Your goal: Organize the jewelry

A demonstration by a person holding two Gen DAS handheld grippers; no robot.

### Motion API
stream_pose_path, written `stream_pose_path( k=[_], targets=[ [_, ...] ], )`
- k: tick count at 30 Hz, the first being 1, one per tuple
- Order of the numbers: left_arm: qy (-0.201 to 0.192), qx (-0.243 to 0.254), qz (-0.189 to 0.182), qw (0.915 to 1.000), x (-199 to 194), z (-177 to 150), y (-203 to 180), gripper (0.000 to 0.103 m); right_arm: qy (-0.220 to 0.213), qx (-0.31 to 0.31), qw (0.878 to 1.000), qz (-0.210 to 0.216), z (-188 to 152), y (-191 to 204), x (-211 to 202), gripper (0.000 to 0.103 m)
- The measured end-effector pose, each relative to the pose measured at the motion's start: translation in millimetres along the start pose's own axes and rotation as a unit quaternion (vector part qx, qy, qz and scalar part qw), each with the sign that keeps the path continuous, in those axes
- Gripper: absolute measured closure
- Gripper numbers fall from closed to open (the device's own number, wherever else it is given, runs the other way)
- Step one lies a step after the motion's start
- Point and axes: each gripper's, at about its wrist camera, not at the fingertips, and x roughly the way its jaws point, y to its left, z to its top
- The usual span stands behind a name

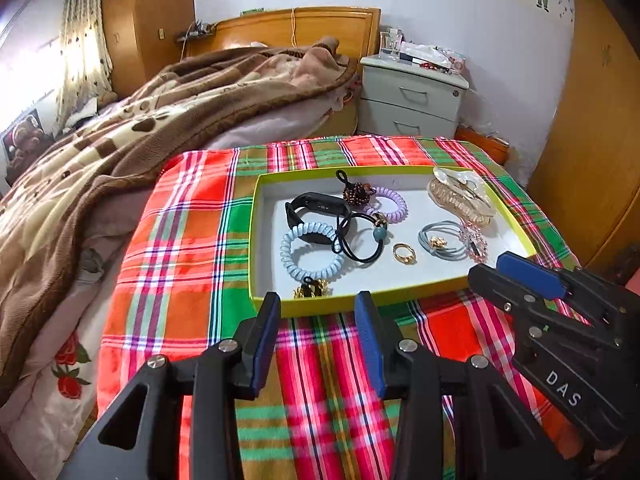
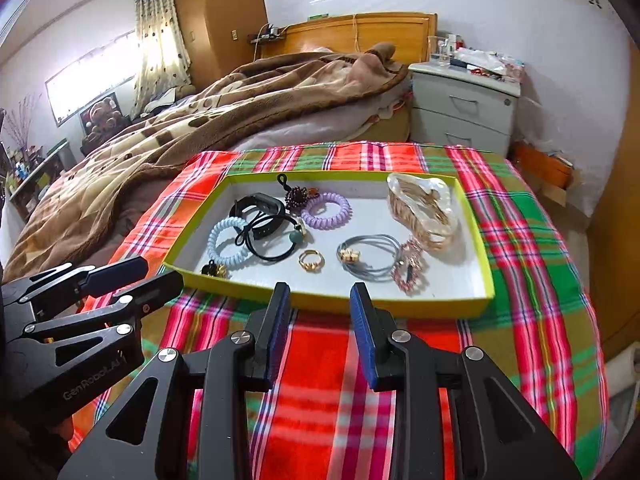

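Note:
A shallow tray with a yellow-green rim (image 1: 253,240) (image 2: 476,240) lies on a plaid cloth. On its white floor lie a black fitness band (image 1: 318,208), a light blue spiral hair tie (image 1: 310,250), a purple spiral tie (image 2: 327,211), a gold ring (image 1: 404,253) (image 2: 311,260), a grey hair tie with a gold bead (image 2: 362,258), a pink bead bracelet (image 2: 408,270) and a pearly hair claw (image 1: 460,196). My left gripper (image 1: 317,300) (image 2: 162,271) hovers open before the tray's near wall. My right gripper (image 2: 321,290) (image 1: 490,266) is open beside it, nothing between its fingers.
The plaid cloth (image 1: 180,240) covers the foot of a bed with a brown blanket (image 1: 120,140) heaped to the left. A grey nightstand (image 1: 412,96) with clutter on top stands behind. A wooden wardrobe (image 1: 592,120) rises at the right.

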Motion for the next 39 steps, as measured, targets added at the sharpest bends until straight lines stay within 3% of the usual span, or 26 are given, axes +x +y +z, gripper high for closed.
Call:
stream_pose_path(
  k=[4, 16, 39],
  targets=[
    [-0.009, 0.002, 0.009, 0.9999, -11, -9, -6, 0.063, -0.006, 0.0, 1.0, -0.018, -7, 1, -10, 0.071],
    [-0.012, -0.011, 0.016, 0.9997, -24, -26, -9, 0.063, -0.016, 0.005, 1.0, -0.019, -19, 7, -26, 0.071],
    [0.0, -0.03, 0.021, 0.9993, -23, -32, -2, 0.063, -0.01, 0.007, 1.0, -0.022, -23, 12, -24, 0.071]
  ],
)
